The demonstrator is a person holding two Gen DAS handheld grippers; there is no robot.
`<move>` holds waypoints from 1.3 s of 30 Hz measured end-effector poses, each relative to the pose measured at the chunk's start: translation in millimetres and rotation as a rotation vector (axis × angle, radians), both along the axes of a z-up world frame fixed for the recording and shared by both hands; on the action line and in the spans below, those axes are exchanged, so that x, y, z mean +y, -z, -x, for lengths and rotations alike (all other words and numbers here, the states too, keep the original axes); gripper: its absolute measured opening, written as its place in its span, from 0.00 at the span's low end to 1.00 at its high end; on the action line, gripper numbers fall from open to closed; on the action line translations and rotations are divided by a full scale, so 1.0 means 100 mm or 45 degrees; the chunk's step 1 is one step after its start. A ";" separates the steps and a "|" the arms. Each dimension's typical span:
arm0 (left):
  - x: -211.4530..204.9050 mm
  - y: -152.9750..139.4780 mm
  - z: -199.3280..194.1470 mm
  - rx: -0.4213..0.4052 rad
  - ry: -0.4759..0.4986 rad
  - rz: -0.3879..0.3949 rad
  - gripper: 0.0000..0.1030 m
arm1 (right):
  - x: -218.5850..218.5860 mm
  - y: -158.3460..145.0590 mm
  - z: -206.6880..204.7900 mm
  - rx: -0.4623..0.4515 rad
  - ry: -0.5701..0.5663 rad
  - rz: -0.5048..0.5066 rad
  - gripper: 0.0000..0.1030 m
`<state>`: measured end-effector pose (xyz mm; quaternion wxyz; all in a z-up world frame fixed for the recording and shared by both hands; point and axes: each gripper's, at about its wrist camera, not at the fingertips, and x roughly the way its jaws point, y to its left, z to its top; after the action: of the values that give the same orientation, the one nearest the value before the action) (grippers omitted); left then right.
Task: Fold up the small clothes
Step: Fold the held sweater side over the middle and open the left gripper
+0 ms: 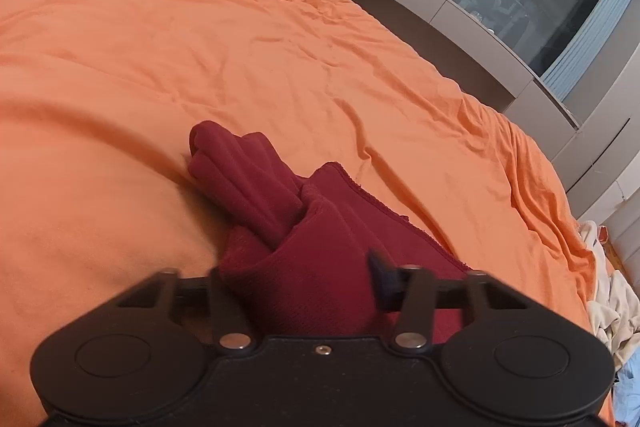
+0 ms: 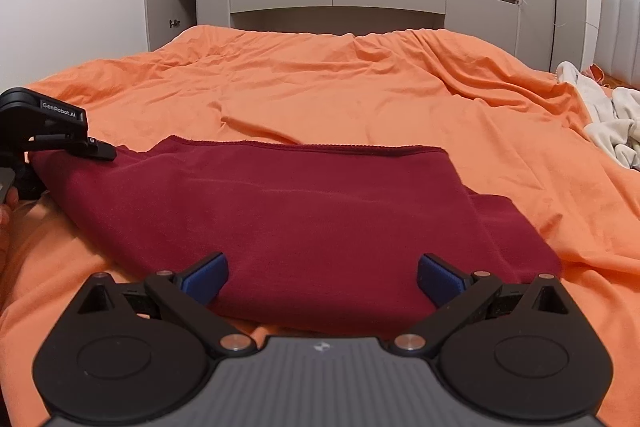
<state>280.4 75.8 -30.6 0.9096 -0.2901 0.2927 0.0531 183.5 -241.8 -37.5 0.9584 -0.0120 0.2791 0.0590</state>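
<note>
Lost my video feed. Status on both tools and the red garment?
Left tool shut on red garment, pinching its left edge. Right tool open, low over the near edge. Garment spread on orange bedcover. White clothes off right, not obstructing.

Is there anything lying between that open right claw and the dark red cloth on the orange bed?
Nothing visible. The right gripper hangs open right at the dark red cloth's near edge; the left gripper grips its far-left corner.

a dark red knit garment [image 2: 304, 211] lies folded flat across the orange bedsheet [image 2: 320, 87], hemmed edge farthest away, its left end bunched and lifted.
</note>
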 end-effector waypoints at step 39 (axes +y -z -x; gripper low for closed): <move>-2.41 -0.24 0.10 -0.138 1.211 -0.472 0.48 | -1.57 -0.20 0.80 -0.044 0.586 0.075 1.00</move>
<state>270.4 -165.4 -6.9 0.8832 0.0390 0.3303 -0.3305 103.1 -398.8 -17.5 0.9504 0.0228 0.2596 -0.1697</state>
